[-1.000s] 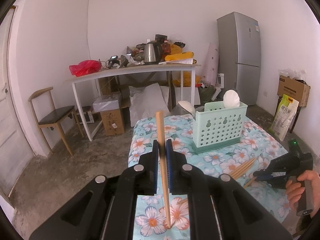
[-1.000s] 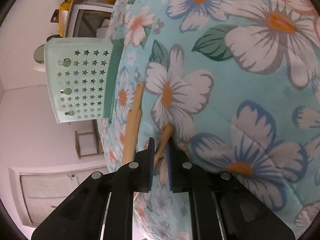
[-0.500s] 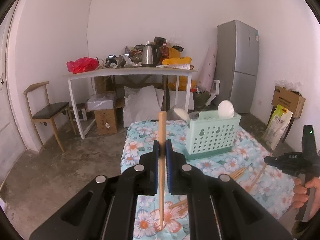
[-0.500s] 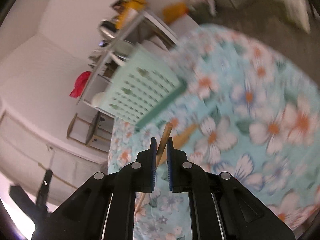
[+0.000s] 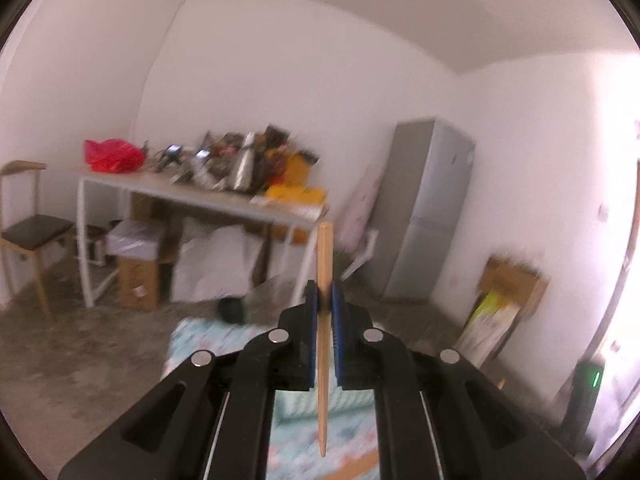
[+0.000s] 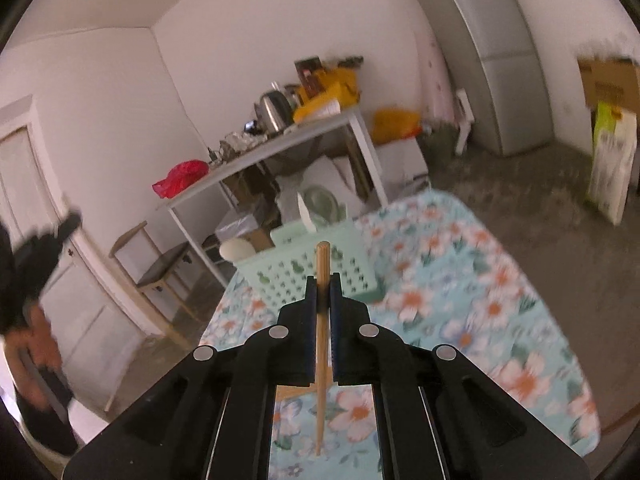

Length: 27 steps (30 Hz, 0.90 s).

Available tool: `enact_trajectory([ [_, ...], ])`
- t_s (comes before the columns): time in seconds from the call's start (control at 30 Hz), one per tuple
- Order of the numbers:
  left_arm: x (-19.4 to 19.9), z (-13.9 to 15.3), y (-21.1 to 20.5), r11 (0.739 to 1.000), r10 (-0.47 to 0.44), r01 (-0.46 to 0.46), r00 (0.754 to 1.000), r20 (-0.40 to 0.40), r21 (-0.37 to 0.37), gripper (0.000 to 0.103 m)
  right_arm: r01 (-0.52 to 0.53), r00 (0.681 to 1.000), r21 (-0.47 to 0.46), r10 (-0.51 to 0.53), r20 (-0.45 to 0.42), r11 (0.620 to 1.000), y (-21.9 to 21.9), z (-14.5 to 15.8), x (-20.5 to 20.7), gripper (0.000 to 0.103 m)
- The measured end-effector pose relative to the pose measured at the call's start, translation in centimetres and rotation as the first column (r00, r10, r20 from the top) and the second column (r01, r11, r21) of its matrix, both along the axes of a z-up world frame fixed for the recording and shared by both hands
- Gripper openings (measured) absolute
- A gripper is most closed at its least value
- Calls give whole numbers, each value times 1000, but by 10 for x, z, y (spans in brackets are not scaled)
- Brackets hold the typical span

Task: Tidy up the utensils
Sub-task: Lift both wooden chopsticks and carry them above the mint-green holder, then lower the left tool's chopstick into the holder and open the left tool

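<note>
Both lifted clear of the floral surface (image 6: 500,280): left tongs (image 5: 325,300) clenched on one chopstick (image 5: 323,360), right tongs (image 6: 323,292) just tightened round another chopstick (image 6: 321,340). Next, likely into the green basket (image 6: 304,268), centre frame.

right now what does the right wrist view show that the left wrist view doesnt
Only the right wrist view: the green utensil basket, most of the floral tablecloth, the right gripper shut on a chopstick.
Only the left wrist view: the left gripper shut on its own chopstick.
Both: cluttered white table, grey fridge.
</note>
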<state>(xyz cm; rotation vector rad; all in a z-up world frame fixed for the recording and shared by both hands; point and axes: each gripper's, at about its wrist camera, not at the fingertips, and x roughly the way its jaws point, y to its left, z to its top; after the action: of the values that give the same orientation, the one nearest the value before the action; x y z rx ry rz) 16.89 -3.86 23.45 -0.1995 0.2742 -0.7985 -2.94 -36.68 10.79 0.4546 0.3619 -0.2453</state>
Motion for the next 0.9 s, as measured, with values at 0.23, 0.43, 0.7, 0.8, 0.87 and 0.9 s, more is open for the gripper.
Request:
enact_trajectory([
  [0.23,38,29,-62,993,-35,38,999,27,-115,6,2,1000,-25,-2,22,1000,-5,4,2,4],
  [0.43,69,8,-116,997,12,-11,1000,22,-71,6,-2,1000,-23,3,19,1000,-10,6,2,4],
  [0.7,98,-43,-152,999,37,-37,998,-55,2,6,4,1000,-16,-4,20,1000,-17,4,4,4],
  [0.8,99,-63,-154,999,37,-34,994,-100,38,6,4,1000,-15,-4,18,1000,-17,3,3,4],
  [0.87,96,-73,-151,999,26,-20,993,-117,49,7,4,1000,-15,-3,17,1000,-17,3,3,4],
  [0.9,95,-76,-149,998,23,-17,993,-120,54,8,4,1000,-13,-3,18,1000,-17,3,3,4],
])
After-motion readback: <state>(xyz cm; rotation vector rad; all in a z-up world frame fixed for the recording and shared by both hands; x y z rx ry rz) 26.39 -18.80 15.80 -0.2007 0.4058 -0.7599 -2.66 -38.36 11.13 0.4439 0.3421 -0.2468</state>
